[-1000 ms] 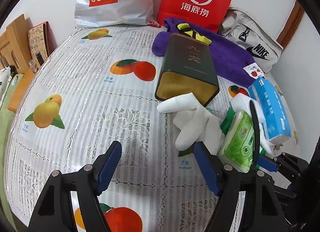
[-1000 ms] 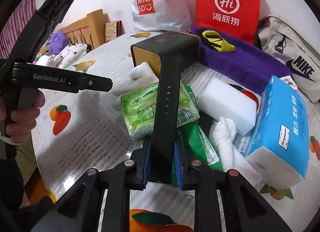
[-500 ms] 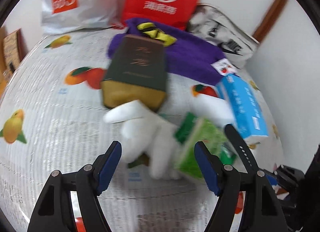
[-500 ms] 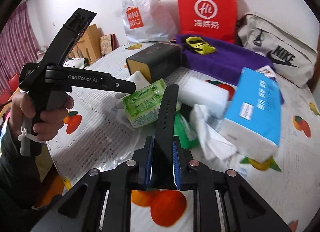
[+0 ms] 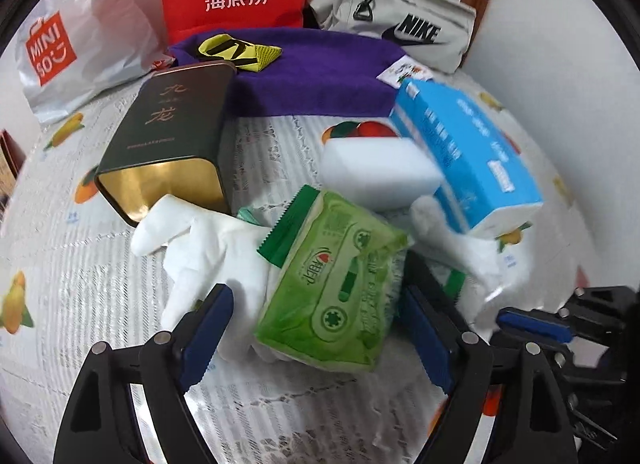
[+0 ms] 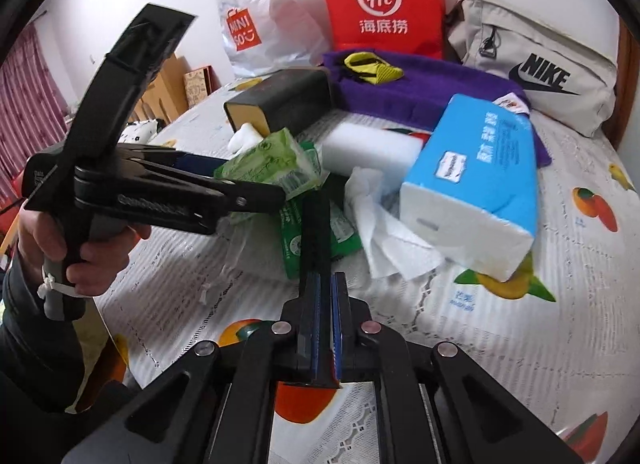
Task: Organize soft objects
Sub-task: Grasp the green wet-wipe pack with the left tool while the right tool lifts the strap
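Clutter is your risk: your left tool [image 5: 316,328], jaws opening around the green wipes pack [image 5: 336,288] atop the white glove [image 5: 208,248] on the desk, may snag both. Your right tool [image 6: 325,328], closing on the black strap [image 6: 316,232], may drag neighbours.

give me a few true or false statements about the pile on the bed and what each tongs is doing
1. The right tongs grip a black strap. True; their jaws are closing on it.
2. The left tongs are clamped on the green wipes pack. False: the jaws are opening, the pack between them unpressed.
3. The dark tin lies on its side. True.
4. The blue tissue pack lies on the purple towel. False: it rests beside it, by the white sponge block.
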